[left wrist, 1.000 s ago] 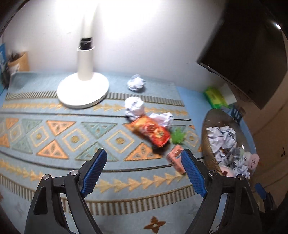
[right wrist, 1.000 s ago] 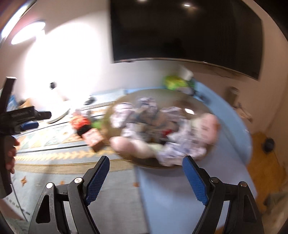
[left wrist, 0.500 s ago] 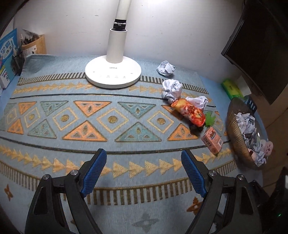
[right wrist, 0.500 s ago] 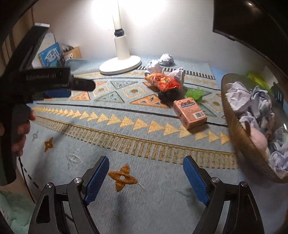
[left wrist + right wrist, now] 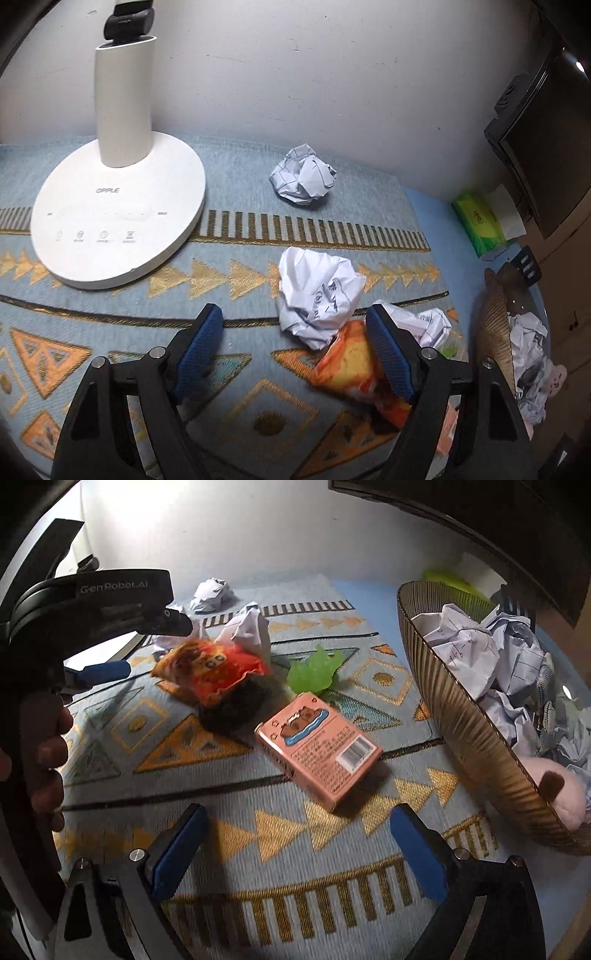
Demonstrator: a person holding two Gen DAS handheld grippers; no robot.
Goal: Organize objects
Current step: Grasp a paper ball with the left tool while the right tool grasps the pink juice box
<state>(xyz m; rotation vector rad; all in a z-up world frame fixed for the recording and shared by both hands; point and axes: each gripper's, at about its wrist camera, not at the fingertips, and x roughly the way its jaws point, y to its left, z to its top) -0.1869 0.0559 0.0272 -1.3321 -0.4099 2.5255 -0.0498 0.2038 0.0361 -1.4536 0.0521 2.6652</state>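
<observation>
The left tongs [image 5: 293, 352] stand spread and have just been narrowing; the orange crinkled snack bag [image 5: 354, 365] lies against the inner face of the right pad, though whether it is pinched I cannot tell. At twelve o'clock from that bag sits a crumpled white paper ball [image 5: 319, 295], touching it; a second ball [image 5: 303, 179] lies farther off at twelve, near the wall, with bare patterned blue cloth [image 5: 240, 192] around it. The white round lamp base [image 5: 118, 221] fills the ten o'clock side.

The right tongs [image 5: 299, 845] have just been widening and hang spread with nothing between them. At twelve o'clock from them the pink cardboard box [image 5: 319, 747] lies flat on the table, open cloth before it. At three o'clock the ribbed brown bowl [image 5: 476, 731] rises, its rim near the box, full of crumpled paper.
</observation>
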